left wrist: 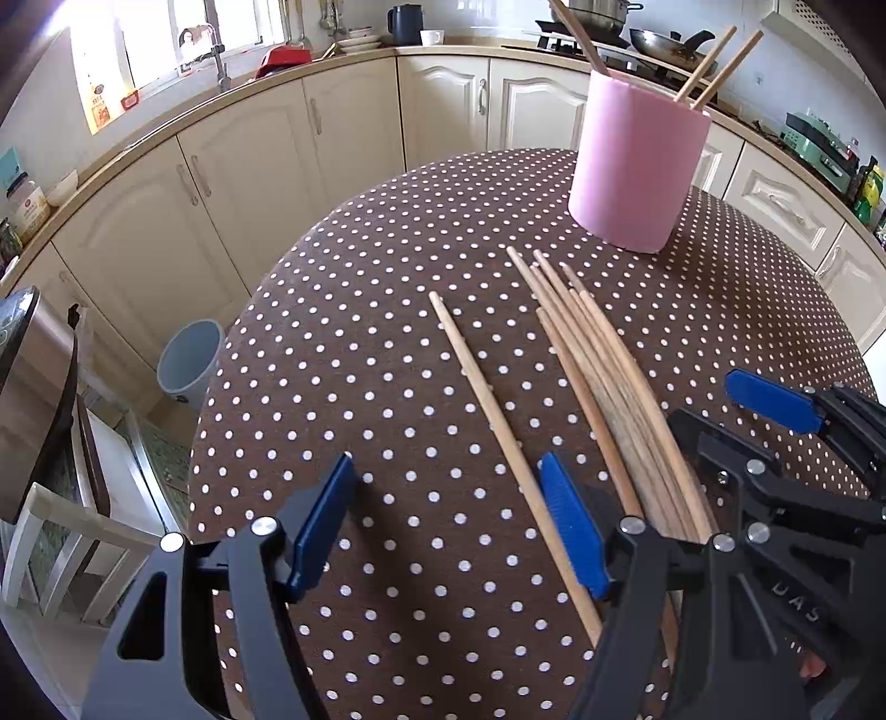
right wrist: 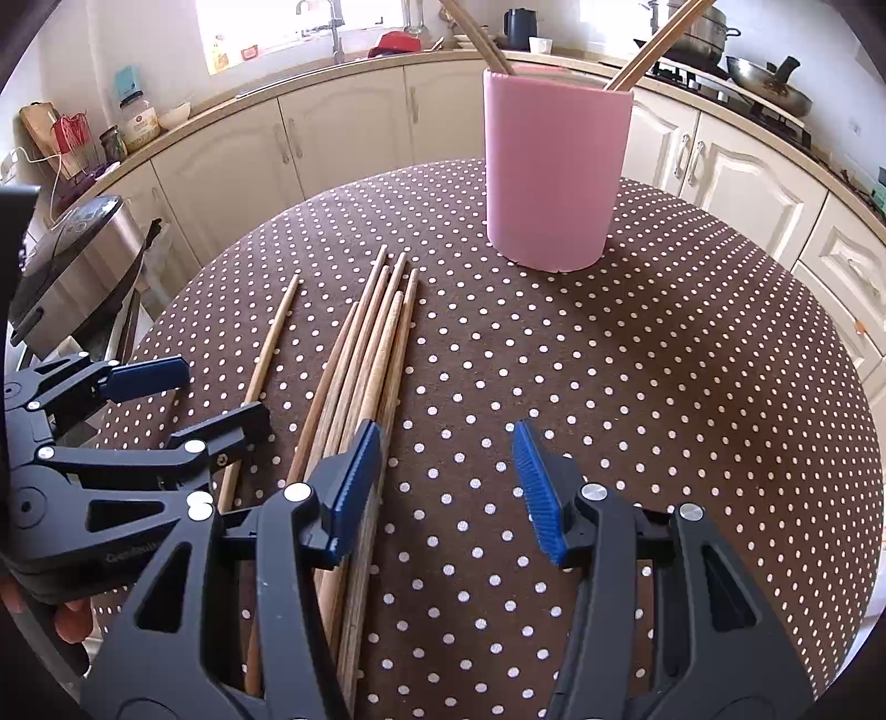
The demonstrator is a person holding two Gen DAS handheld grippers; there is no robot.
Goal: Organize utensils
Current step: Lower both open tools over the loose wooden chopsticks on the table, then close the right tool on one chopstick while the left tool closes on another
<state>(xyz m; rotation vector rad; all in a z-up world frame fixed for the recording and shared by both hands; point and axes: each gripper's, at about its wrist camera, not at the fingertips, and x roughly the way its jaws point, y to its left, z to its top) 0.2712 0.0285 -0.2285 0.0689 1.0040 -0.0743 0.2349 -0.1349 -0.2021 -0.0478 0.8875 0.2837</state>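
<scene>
Home kitchen: cream panelled cabinets (left wrist: 354, 127) under curved beige worktop (right wrist: 343, 69), gas hob with steel wok (left wrist: 662, 41), dark electric kettle (left wrist: 405, 23), window-side tap (right wrist: 335, 25).

We cannot see the near ends of the chopstick bundle (right wrist: 376, 354), hidden beneath the right gripper (right wrist: 446, 487); the chopsticks in the pink holder (right wrist: 556, 171) run off the top edge; the holder's inside stays hidden.

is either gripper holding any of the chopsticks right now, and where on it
Nothing is held. The left gripper and right gripper are both open above the chopsticks, which lie on the table.
</scene>
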